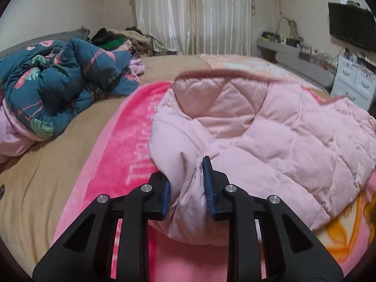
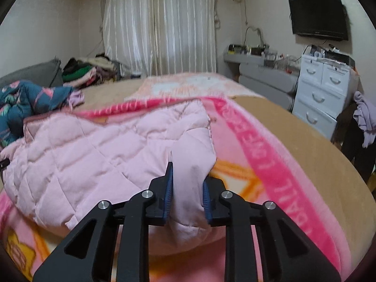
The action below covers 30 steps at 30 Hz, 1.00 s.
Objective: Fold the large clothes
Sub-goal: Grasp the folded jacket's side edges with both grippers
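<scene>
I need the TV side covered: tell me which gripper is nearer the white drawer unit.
Right. The right gripper grips the pink quilted jacket on the side toward the white drawer unit; the left gripper grips its opposite side, farther away.

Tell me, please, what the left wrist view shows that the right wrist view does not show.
Only the left wrist view: the left gripper shut on the pink quilted jacket.
Only the right wrist view: the right gripper shut on the same jacket, and a purple garment hanging beside the white drawers.
Both: the jacket, the pink blanket, the blue floral quilt, the curtains, the television.
</scene>
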Tool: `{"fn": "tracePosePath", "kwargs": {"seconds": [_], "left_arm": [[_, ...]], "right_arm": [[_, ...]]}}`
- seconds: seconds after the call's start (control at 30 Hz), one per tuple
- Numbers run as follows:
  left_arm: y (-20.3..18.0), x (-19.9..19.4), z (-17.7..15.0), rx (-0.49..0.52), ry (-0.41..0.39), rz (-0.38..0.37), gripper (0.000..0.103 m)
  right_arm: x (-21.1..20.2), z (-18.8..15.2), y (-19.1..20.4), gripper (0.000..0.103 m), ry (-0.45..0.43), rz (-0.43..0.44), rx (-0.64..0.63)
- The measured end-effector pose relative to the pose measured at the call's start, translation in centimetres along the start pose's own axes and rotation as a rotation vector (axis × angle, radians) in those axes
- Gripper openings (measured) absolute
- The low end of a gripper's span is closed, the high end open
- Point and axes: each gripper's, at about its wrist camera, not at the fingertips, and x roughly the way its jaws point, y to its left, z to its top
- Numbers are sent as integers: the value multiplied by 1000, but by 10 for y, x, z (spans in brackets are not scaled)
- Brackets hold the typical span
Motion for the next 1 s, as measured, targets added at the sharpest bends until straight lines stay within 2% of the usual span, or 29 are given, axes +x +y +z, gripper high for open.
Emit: {"fn": "tracePosePath", "kwargs": {"seconds": [0.13, 0.43, 0.67, 1.0], "left_arm": [[3, 14, 20, -44, 1, 4, 16], [-9, 49, 48, -14, -10, 61, 16], [-7, 77, 49, -14, 15, 79, 16], [-2, 110, 38, -32, 75, 99, 18]], "right_arm": [[20, 21, -1, 18, -40, -1, 21], [70, 45, 0, 18, -53, -38, 19], [109, 43, 1, 17, -3, -66, 23], [154, 15, -1, 18, 124, -114, 25]]}}
